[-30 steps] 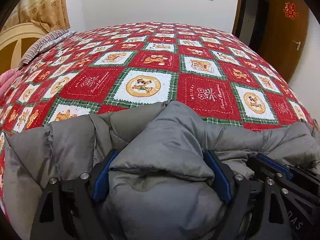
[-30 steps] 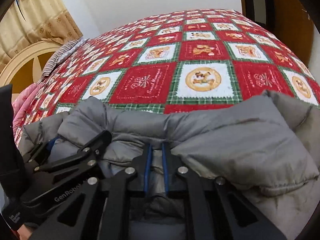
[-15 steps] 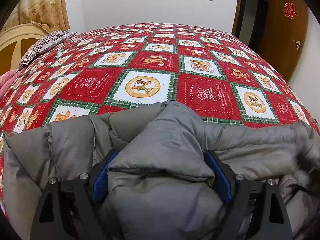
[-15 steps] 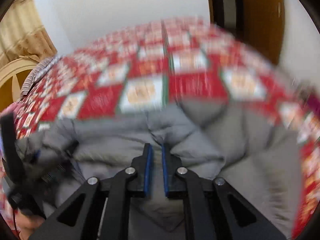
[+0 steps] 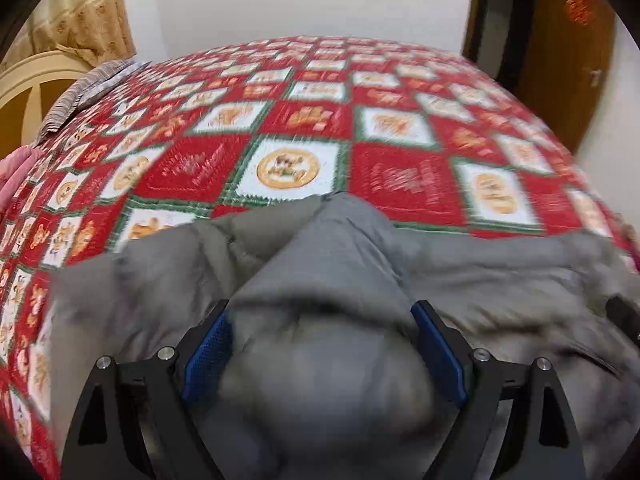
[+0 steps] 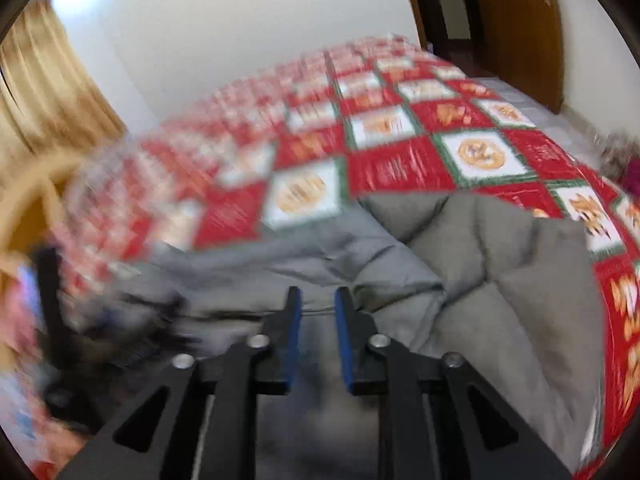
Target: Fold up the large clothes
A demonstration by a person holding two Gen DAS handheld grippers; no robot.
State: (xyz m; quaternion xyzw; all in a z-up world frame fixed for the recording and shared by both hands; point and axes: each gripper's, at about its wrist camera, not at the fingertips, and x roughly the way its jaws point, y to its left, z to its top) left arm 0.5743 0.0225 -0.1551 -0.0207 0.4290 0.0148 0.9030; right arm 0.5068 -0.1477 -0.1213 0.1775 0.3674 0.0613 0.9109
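Observation:
A grey puffy down jacket [image 5: 460, 276] lies bunched at the near edge of the bed. My left gripper [image 5: 324, 344] is wide open, with a thick fold of the jacket bulging between its blue pads [image 5: 208, 354]. My right gripper [image 6: 316, 328] sits over the jacket [image 6: 500, 264] further right. Its blue pads [image 6: 344, 344] stand a small gap apart with grey fabric showing between them; the view is blurred. The left gripper shows as a dark blur at the left of the right wrist view [image 6: 120, 344].
The bed carries a red, white and green patchwork quilt [image 5: 304, 120]. A cream headboard [image 5: 28, 92] and striped pillow [image 5: 88, 88] are at the left. A brown door [image 5: 568, 52] stands at the right. A white wall is behind.
My right gripper has swung to the right away from the left one and its pads have parted slightly. The left gripper has risen a little with the jacket fold between its pads.

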